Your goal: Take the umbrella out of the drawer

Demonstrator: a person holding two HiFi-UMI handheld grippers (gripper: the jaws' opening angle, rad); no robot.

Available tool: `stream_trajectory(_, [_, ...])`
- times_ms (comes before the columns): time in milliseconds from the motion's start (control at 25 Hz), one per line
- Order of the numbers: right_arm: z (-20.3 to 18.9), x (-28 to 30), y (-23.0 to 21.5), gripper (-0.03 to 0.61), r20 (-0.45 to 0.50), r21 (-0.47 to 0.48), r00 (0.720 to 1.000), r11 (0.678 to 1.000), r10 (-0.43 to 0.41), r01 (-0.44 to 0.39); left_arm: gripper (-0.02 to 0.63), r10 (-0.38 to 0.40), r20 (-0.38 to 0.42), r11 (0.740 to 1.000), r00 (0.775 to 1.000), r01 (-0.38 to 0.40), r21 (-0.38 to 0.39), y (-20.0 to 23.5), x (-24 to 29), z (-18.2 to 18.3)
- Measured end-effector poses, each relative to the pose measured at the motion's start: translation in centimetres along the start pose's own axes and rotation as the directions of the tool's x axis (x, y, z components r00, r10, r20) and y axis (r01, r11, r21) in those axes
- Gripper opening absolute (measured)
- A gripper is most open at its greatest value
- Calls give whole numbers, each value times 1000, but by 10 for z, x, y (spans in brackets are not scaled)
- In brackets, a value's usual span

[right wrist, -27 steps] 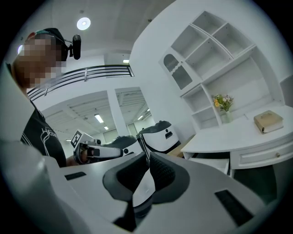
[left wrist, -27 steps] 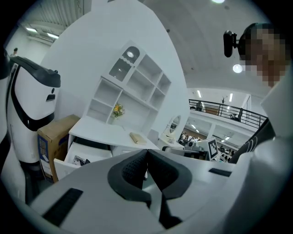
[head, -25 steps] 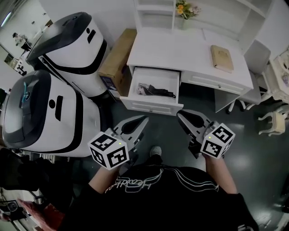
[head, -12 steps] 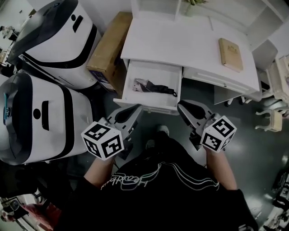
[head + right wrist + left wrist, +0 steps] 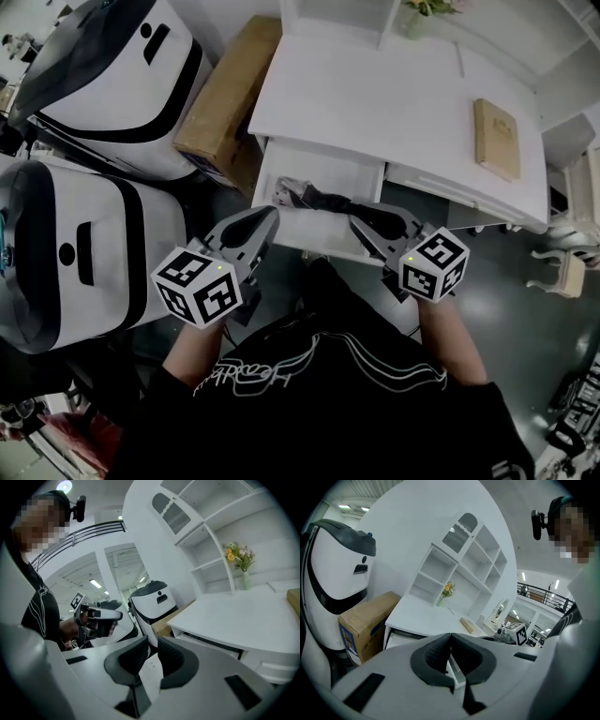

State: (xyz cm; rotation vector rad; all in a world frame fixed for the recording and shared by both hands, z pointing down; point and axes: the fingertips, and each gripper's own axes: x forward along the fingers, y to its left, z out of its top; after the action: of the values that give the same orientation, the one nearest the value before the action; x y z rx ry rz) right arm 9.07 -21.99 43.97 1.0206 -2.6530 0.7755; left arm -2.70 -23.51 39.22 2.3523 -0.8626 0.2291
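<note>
Open drawer point(image 5: 314, 246) under worktop point(image 5: 375, 94) edge, umbrella point(image 5: 323, 199) inside, left gripper point(image 5: 272, 214), right gripper point(image 5: 356, 216) at its front rim, fingers point(image 5: 246, 232) pressed together, empty

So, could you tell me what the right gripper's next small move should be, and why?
Probably the right gripper should open its fingers and dip towards the umbrella. The drawer already stands open, the black umbrella lies inside it untouched, and the right gripper hovers at the drawer's front edge with its fingers shut on nothing.
</note>
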Motion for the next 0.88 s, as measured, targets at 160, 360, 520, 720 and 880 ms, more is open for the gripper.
stream_trajectory(160, [-3,30,-26,92,-81,-9,996,999,35,-36,20,30,1,999,1000,-30,-30,23,20,15])
stream_trajectory(360, [-21,69,-45,188,-214,-74,974,993,74,-92,20,60,-10,995,998,-60,-76,51,36,16])
stream_trajectory(520, [-50,98,-56,225,-335,-127,938,982,89,-139,20,96,-28,991,995,-98,-94,74,41,12])
stream_trajectory(720, [-95,134,-75,238,-486,-245,871,946,68,-210,20,131,-51,983,990,-136,-120,101,43,0])
stream_trajectory(880, [-127,158,-98,241,-588,-337,809,907,7,-253,20,156,-65,976,986,-164,-142,117,43,-5])
